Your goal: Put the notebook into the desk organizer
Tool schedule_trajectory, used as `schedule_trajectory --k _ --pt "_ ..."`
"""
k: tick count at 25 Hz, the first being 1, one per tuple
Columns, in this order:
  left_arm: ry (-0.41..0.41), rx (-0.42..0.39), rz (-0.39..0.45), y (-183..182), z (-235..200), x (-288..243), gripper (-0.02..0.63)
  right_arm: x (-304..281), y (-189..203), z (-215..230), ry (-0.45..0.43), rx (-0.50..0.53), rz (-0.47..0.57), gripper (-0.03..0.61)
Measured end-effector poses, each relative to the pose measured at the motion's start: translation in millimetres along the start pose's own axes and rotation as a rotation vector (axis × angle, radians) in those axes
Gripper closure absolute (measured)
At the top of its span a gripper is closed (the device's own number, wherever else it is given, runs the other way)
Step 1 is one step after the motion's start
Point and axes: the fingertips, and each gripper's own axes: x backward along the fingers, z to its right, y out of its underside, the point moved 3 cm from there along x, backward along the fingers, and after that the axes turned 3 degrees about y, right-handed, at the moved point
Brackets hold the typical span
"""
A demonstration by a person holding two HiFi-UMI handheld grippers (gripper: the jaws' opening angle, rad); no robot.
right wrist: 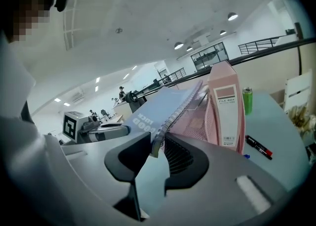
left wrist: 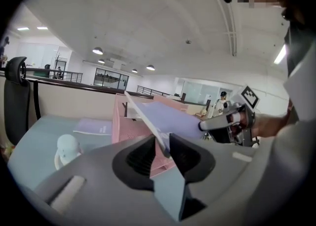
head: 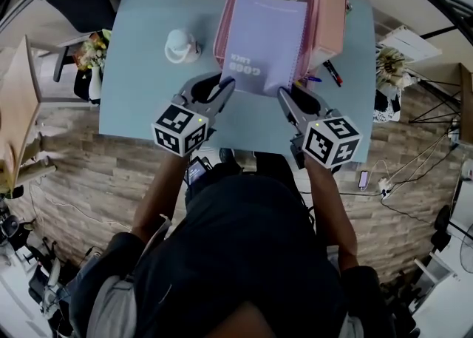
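left gripper [head: 226, 85], right gripper [head: 285, 97] clamp notebook [head: 266, 33] near corners, seemingly above organizer [head: 332, 11]

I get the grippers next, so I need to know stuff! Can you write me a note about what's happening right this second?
Left gripper: shut on the near left corner of the purple notebook.
Right gripper: shut on its near right corner, at the spiral binding.
Notebook: held off the table, slanting over the front of the pink desk organizer. A pink file box stands to the organizer's right.
Done: the notebook is picked up with both grippers.
Left: it doesn't look slotted in yet. Guide it into the organizer, then open both grippers.
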Motion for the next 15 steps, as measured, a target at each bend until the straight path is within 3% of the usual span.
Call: schedule_trajectory --k 15 --pt "0.043 -0.054 -0.007 17 32 55 0.462 34 33 -49 0.009 0.042 0.029 0.488"
